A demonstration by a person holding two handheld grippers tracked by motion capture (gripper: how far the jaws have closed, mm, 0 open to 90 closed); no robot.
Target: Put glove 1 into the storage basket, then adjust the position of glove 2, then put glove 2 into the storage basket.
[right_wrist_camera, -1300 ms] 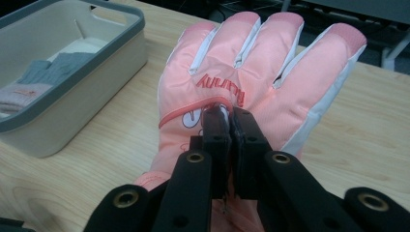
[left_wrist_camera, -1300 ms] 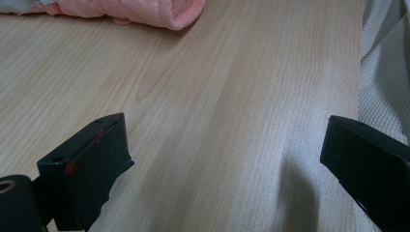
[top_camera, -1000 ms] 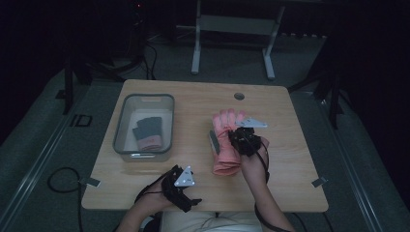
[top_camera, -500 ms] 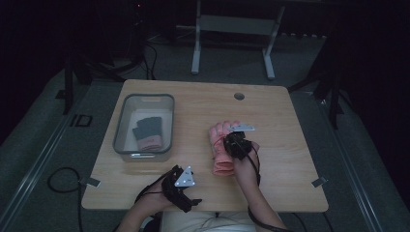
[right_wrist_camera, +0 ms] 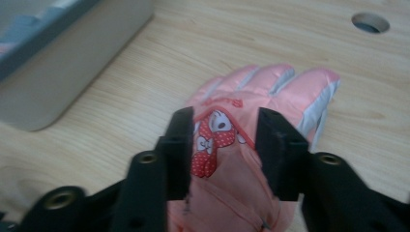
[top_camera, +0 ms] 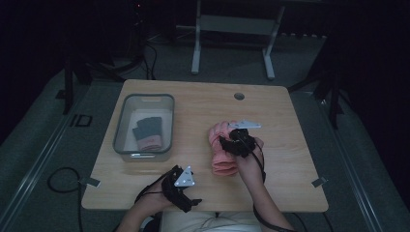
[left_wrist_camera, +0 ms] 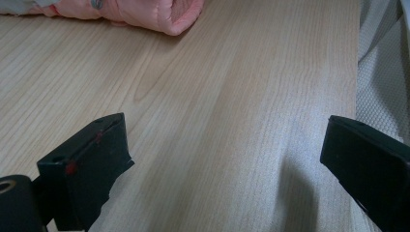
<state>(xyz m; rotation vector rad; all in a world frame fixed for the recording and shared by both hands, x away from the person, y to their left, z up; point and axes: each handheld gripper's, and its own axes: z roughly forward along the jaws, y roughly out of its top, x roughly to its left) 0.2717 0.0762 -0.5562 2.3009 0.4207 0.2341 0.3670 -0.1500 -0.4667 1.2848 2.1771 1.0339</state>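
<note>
While the high view shows a dark glove [top_camera: 146, 134] in the grey bin [top_camera: 143, 99] at upper left, the right gripper view reveals the pink glove's [right_wrist_camera: 241, 145] cartoon patch and unreadable lettering. The right gripper [right_wrist_camera: 223, 135] has just been opening its jaws, the glove between them mid-desk [top_camera: 193, 104]. The left gripper [left_wrist_camera: 227, 159] gapes over bare wood.

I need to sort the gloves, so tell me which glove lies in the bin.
The dark glove with the pink cuff lies inside the grey bin. The pink glove lies out on the table, under the right tool.
</note>
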